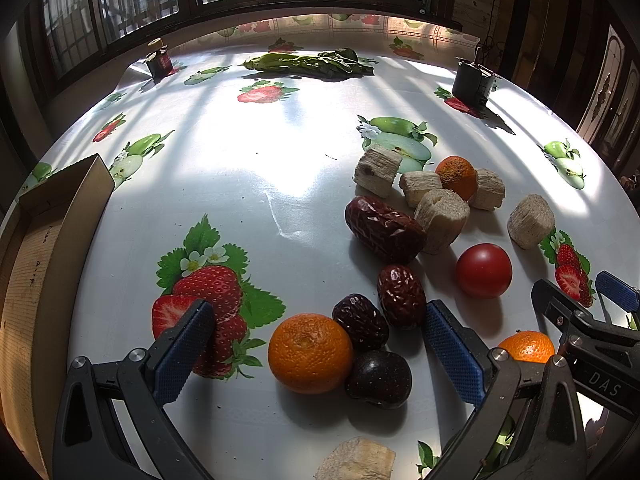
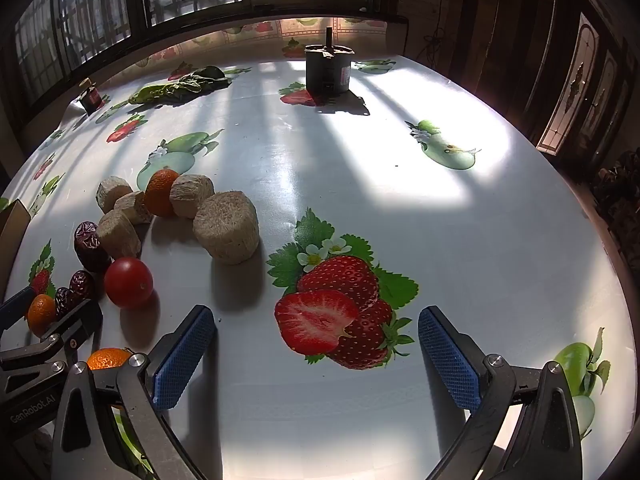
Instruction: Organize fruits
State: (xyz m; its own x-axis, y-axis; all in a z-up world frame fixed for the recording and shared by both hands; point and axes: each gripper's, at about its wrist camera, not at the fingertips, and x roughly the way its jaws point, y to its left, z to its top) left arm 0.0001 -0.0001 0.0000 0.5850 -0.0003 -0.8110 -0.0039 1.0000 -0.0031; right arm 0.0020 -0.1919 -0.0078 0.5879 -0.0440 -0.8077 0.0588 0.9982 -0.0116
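My left gripper (image 1: pixel 320 340) is open, low over the table, with an orange mandarin (image 1: pixel 310 353), a dark plum (image 1: pixel 379 378) and two dried red dates (image 1: pixel 360 322) between its fingers. A larger date (image 1: pixel 384 229), a red tomato (image 1: pixel 484 270), a second mandarin (image 1: pixel 457 177) and several beige cut stalk pieces (image 1: pixel 440 218) lie further ahead. A third mandarin (image 1: pixel 527 346) sits by the right gripper's body. My right gripper (image 2: pixel 318 352) is open and empty over a printed strawberry; the tomato (image 2: pixel 128 282) and a stalk piece (image 2: pixel 227 227) lie to its left.
A cardboard box (image 1: pixel 44 248) stands at the table's left edge. Green leafy vegetables (image 1: pixel 312 63), a small jar (image 1: pixel 159 60) and a dark pot (image 1: pixel 472 80) stand at the far side near the window. The tablecloth has printed fruit.
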